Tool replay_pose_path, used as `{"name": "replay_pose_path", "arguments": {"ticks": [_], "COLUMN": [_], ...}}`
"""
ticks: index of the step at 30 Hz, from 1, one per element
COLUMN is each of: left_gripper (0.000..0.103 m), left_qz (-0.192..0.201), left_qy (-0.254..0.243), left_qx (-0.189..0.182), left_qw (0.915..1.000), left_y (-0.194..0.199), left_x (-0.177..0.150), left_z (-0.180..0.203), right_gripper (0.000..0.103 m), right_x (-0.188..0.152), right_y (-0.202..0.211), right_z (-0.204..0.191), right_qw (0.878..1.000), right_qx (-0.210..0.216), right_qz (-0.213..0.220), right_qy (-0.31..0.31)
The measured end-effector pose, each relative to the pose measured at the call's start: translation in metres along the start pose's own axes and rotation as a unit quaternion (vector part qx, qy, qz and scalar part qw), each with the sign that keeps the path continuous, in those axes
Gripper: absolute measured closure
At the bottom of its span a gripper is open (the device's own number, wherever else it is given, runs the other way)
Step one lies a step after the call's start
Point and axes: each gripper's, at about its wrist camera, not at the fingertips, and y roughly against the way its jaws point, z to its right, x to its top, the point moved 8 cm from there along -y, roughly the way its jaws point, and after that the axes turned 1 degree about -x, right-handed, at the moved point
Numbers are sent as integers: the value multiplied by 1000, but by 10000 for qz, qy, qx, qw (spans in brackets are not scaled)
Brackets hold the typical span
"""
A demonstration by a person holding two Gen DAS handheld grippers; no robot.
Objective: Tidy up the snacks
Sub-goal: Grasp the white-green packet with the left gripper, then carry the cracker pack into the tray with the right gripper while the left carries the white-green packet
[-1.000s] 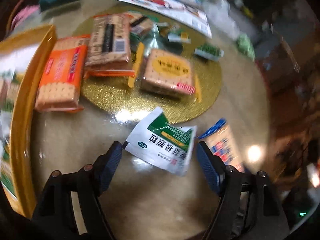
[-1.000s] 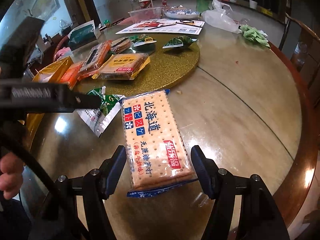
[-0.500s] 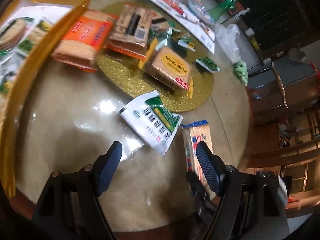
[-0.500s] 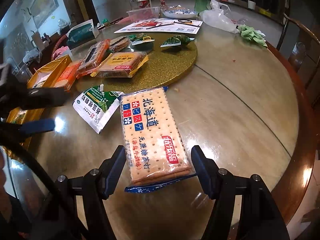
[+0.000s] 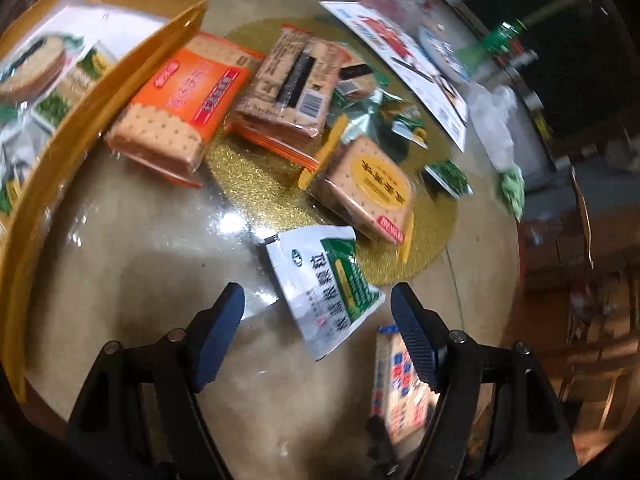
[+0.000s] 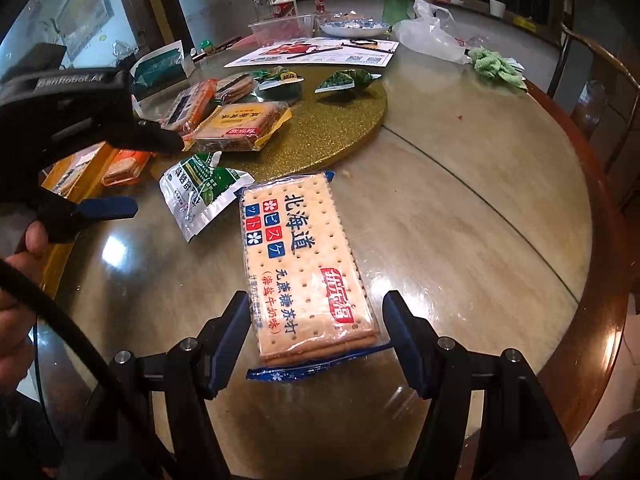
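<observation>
My left gripper (image 5: 316,320) is open just above the glossy table, with a white and green sachet (image 5: 324,280) lying flat between and just ahead of its blue pads, untouched. In the right wrist view the same left gripper (image 6: 140,174) hovers to the left of the sachet (image 6: 200,192). My right gripper (image 6: 318,340) is open around the near end of a long blue-edged cracker packet (image 6: 304,264), which rests on the table with a slim gap at each pad. That packet (image 5: 400,384) also shows behind the left gripper's right finger.
A gold glitter round mat (image 5: 256,184) carries an orange cracker packet (image 5: 180,108), a brown one (image 5: 292,84), a yellow-labelled one (image 5: 368,188) and small green sachets. A yellow box (image 5: 100,120) with snacks stands at the left. A flyer (image 6: 320,50), a plastic bag (image 6: 432,36) and a green cloth (image 6: 496,66) lie further back.
My left gripper has rolled about its own axis, so the sachet now lies lengthwise between its fingers. The right gripper and the cracker packet have stayed put.
</observation>
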Motion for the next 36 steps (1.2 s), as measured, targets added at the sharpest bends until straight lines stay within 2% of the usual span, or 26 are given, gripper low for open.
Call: {"name": "replay_pose_path", "arguments": {"ticks": [3,6,10,12,14,15,18,20,21,23,25,27,29,34,36], "left_gripper": [29,51,72,72,65,60,58,65,73,76,80,83,83,83,84], "left_qz": [-117,91,218,280,189,179,494,575,554,597,629,509,496,982,1211], "left_qy": [92,-384,-873,-1051,-1041,-1069,-1421,-1652,-1699,-1773,-1867,-1753,-1668,-1619,-1567], "left_qx": [127,486,421,360,275,266,569,556,517,520,383,182,-20,-463,-462], "left_qw": [9998,9980,9951,9934,9940,9938,9870,9830,9825,9810,9797,9830,9847,9808,9791], "left_y": [-19,-20,-7,2,7,10,17,19,20,25,29,34,50,121,148], "left_x": [6,6,-5,-11,-17,-19,-24,-28,-31,-35,-39,-44,-48,-49,-40], "left_z": [9,11,-3,-14,-24,-29,-34,-35,-36,-40,-43,-48,-53,-68,-79], "right_gripper": [36,36,35,35,35,31,29,32,41,45,46,46,46,46,46], "right_x": [0,-2,-3,1,5,7,13,16,16,15,13,10,8,20,30], "right_y": [0,2,4,1,-2,-4,-11,-14,-14,-12,-8,-5,0,22,31], "right_z": [-1,2,5,4,1,-2,-6,-6,-5,-3,-3,-6,-11,-54,-83], "right_qw": [10000,10000,10000,9999,9999,9999,9998,9996,9994,9994,9997,9999,9988,9938,9875], "right_qx": [-44,-19,55,97,117,118,-84,-178,-266,-295,-190,-29,375,1034,1533], "right_qz": [-14,16,20,21,19,20,64,84,92,69,98,132,140,335,323], "right_qy": [28,-18,-63,-26,19,56,191,219,192,142,67,-15,-271,-216,-159]}}
